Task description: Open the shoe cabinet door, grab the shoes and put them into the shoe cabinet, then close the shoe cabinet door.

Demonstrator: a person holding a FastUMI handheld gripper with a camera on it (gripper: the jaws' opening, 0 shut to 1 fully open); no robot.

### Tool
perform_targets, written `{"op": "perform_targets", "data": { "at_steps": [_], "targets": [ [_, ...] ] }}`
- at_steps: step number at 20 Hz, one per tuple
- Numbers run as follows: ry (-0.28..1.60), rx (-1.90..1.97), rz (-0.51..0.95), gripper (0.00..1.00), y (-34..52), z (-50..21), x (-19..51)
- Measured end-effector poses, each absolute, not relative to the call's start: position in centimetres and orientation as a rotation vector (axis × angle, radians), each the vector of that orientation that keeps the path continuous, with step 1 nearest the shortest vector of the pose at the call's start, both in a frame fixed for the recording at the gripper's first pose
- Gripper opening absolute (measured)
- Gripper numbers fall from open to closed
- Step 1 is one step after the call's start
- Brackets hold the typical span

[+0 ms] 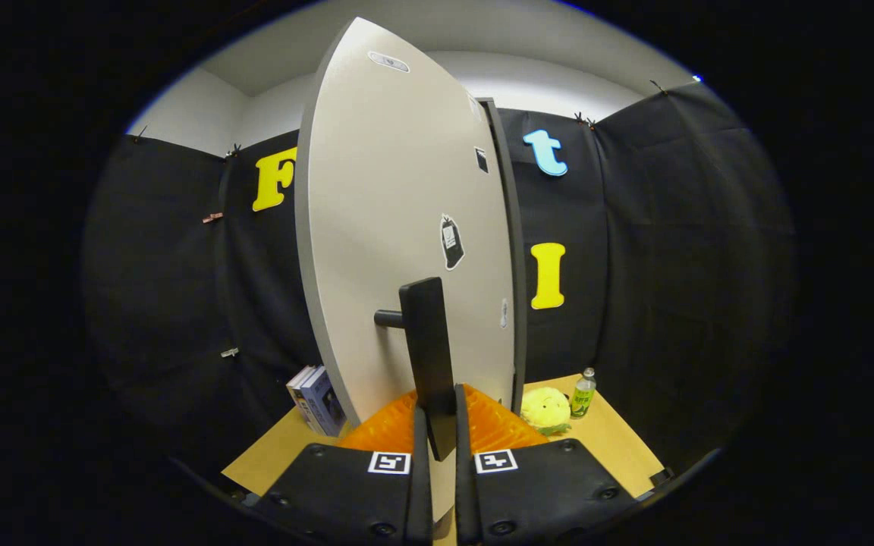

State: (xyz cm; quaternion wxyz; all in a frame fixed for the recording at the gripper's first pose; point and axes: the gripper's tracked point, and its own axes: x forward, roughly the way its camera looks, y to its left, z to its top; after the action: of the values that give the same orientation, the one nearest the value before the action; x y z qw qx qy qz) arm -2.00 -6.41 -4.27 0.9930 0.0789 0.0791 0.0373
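The shoe cabinet door [399, 235], a tall pale panel with a dark edge, stands just ahead of me, swung part way out from the cabinet frame [511, 258]. Its black bar handle [428, 349] runs down between my fingers. My gripper [437, 440] is shut on that handle, one finger pressing each side of its lower end. No shoes can be made out.
The cabinet stands on a wooden table [619, 447]. A yellow plush toy [545, 409] and a green bottle [583, 393] sit to its right, a few books [315, 398] lean to its left. Black cloth walls close in the booth.
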Motion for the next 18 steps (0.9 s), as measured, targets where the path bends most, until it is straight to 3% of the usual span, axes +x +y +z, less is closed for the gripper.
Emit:
{"op": "perform_targets", "data": {
  "at_steps": [18],
  "targets": [
    [0.158, 0.263, 0.11, 0.15, -17.3, -4.6, -3.2]
  ]
}}
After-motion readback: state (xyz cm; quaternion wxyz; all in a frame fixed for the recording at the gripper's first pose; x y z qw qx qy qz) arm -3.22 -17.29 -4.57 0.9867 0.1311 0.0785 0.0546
